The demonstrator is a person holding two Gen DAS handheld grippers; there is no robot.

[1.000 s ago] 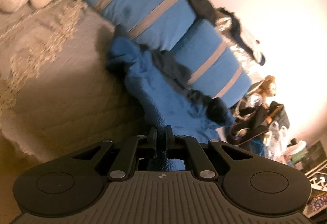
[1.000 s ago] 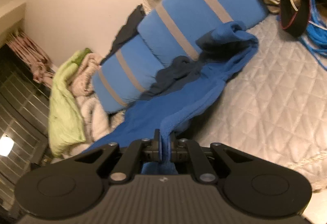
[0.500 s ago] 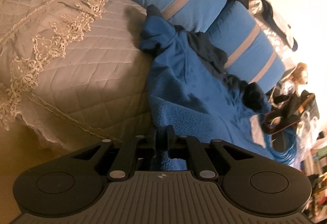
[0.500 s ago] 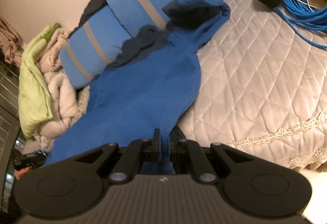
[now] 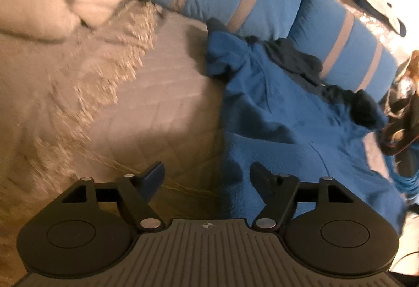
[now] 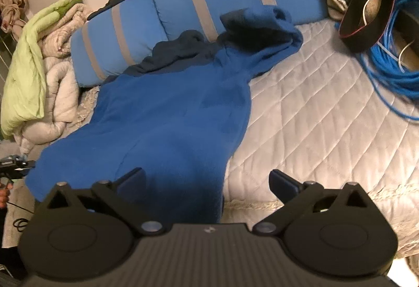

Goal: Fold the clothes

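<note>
A blue fleece garment (image 5: pixel 293 129) lies spread on the quilted bed, its dark-lined hood bunched against the blue pillows. In the left wrist view my left gripper (image 5: pixel 207 174) hangs over the garment's near left edge, jaws opening, pads off the cloth. In the right wrist view the same blue fleece garment (image 6: pixel 170 114) runs toward me, and my right gripper (image 6: pixel 207 179) stands over its near right edge with jaws opening wide; the hem lies between the fingers, untouched.
Two blue pillows with grey stripes (image 6: pixel 199 6) line the back of the bed. A green and cream bedding pile (image 6: pixel 34 69) sits at the left. A coil of blue cable (image 6: pixel 390 69) and a black bag (image 6: pixel 366 6) crowd the right. Grey quilt (image 6: pixel 314 114) lies beside the garment.
Both grippers were shut on the garment's near edge; both have let go and now stand open. The fleece has dropped flat onto the bed and both views have tilted down.
</note>
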